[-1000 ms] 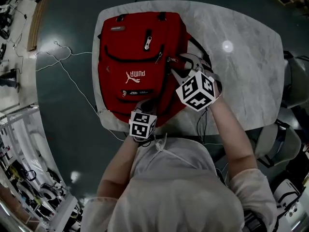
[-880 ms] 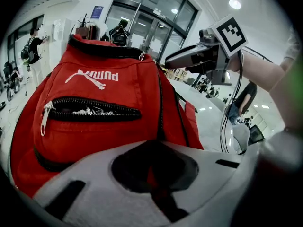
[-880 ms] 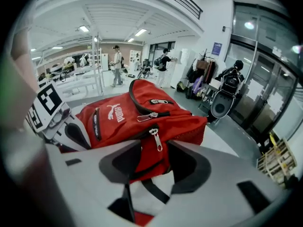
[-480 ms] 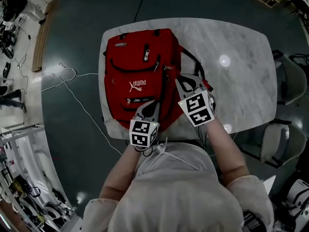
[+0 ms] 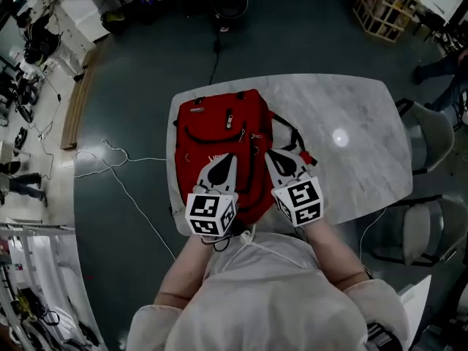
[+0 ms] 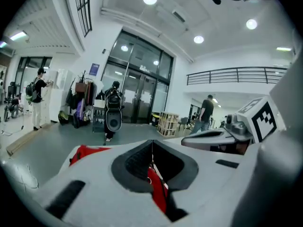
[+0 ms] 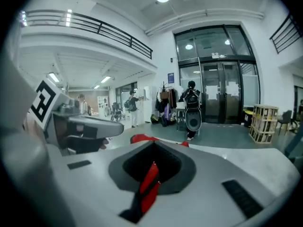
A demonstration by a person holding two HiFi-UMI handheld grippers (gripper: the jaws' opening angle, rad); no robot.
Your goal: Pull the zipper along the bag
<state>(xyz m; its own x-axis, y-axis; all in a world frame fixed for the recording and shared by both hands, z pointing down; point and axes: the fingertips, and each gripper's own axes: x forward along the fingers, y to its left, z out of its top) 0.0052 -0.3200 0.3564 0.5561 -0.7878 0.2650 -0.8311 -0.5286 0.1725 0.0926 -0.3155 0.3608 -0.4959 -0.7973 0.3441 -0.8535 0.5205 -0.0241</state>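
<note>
A red backpack (image 5: pixel 219 126) lies flat on the left part of the grey marble table (image 5: pixel 351 123), its black zippers facing up. Both grippers hover above the bag's near end, side by side and apart from its fabric. My left gripper (image 5: pixel 223 157) has its jaws pressed together with nothing held; the bag (image 6: pixel 87 151) shows red beyond its tips (image 6: pixel 152 148). My right gripper (image 5: pixel 273 154) is shut too, with nothing between its jaws (image 7: pixel 154 145), and only the bag (image 7: pixel 144 138) shows past them. Each gripper view shows the other gripper alongside.
Two chairs (image 5: pixel 431 134) (image 5: pixel 417 232) stand at the table's right side. A thin white cable (image 5: pixel 124 159) trails over the dark floor to the left. A wooden crate (image 5: pixel 384 6) sits far back, and people stand in the hall beyond.
The right gripper's jaws have gone from open beside the bag's right zipper to shut. Both grippers have drawn back toward the person, and the head view now takes in more of the room.
</note>
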